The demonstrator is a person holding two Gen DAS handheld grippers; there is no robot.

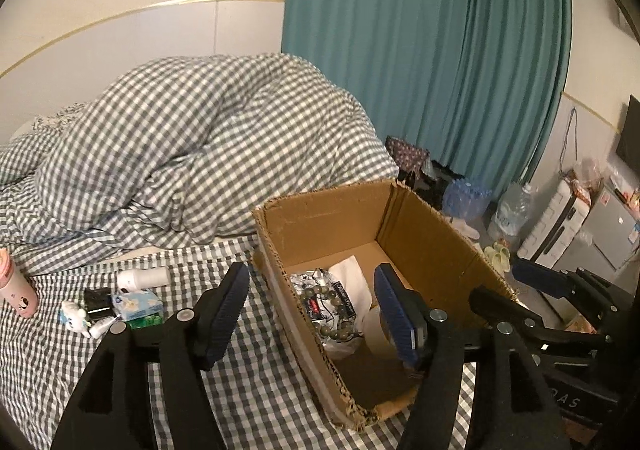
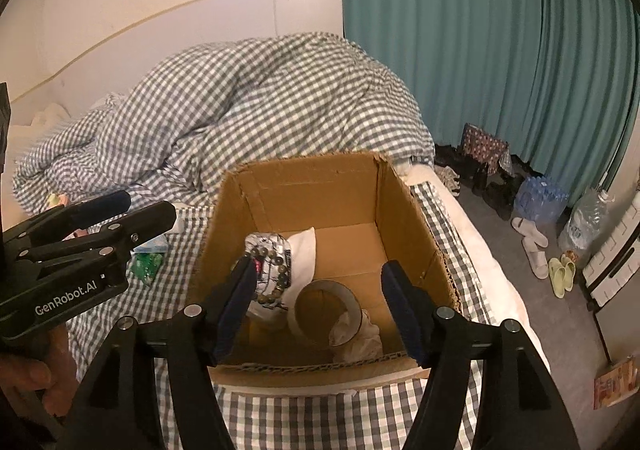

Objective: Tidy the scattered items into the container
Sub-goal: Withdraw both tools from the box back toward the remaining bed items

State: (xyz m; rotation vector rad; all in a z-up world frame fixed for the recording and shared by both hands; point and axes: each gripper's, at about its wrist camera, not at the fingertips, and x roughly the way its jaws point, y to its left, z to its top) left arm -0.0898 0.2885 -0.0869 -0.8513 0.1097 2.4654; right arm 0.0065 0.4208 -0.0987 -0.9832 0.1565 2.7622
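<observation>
Looking along the left gripper (image 1: pixel 308 314), we see its fingers apart and empty, one on each side of the near wall of the cardboard box (image 1: pixel 320 210) on the bed (image 1: pixel 260 390). Already inside lie a bead bracelet (image 1: pixel 320 306) on a printed packet and a white cloth (image 1: pixel 354 278). Left outside on the bed are a tissue pack (image 1: pixel 138 302), a white bottle (image 1: pixel 144 277), a small white toy (image 1: pixel 74 317) and a pink bottle (image 1: pixel 14 286).

From the right gripper (image 2: pixel 320 306), fingers likewise apart and empty above the box, we also see a tape roll (image 2: pixel 326 308) and crumpled paper (image 2: pixel 356 334) inside. We judge the job roughly half done.
</observation>
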